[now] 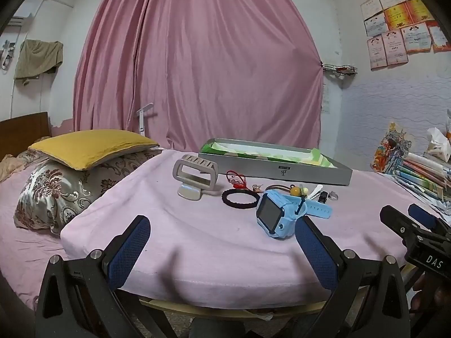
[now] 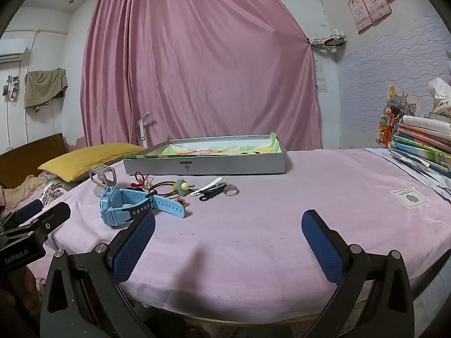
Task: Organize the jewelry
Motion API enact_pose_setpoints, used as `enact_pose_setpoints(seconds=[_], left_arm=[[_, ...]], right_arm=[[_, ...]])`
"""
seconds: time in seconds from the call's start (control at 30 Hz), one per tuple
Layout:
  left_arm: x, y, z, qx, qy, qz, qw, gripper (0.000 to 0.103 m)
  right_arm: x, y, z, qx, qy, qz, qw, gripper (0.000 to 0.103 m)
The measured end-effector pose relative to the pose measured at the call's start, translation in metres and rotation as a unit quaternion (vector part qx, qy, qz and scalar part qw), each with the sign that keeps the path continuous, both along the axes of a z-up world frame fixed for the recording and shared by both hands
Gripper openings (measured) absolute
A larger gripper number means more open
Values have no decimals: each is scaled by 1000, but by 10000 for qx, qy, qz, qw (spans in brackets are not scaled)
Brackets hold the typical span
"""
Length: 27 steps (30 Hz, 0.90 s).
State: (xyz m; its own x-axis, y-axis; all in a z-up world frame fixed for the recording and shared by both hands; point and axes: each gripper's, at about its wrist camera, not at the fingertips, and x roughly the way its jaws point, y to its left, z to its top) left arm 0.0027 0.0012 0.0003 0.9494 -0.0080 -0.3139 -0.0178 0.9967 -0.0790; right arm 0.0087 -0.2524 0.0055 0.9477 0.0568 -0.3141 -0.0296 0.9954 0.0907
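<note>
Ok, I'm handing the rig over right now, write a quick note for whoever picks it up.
Left hand-held gripper: open, empty, near the table's front edge.
Right hand-held gripper: open, empty, also at the front edge.
Grey tray sits at the back of the pink cloth; no jewelry seen inside it.
Loose in front of the tray: blue watch, black hair band, grey claw clip, red cord, clear ring, white clip.
Done: nothing visible. Left: all of it.

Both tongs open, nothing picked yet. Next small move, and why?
Probably ease the left tongs forward onto the blue watch: it lies nearest, just past their right fingertip, while the grey tray behind holds no jewelry yet. The right tongs face bare cloth.
</note>
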Motion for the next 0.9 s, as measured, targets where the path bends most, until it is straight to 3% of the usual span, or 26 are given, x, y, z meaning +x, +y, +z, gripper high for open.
enact_pose_setpoints(seconds=[0.9], left_arm=[[-4,3,1,-44,-22,-11,10000,103]], right_arm=[[1,1,-2,-4,-3,1,10000,102]])
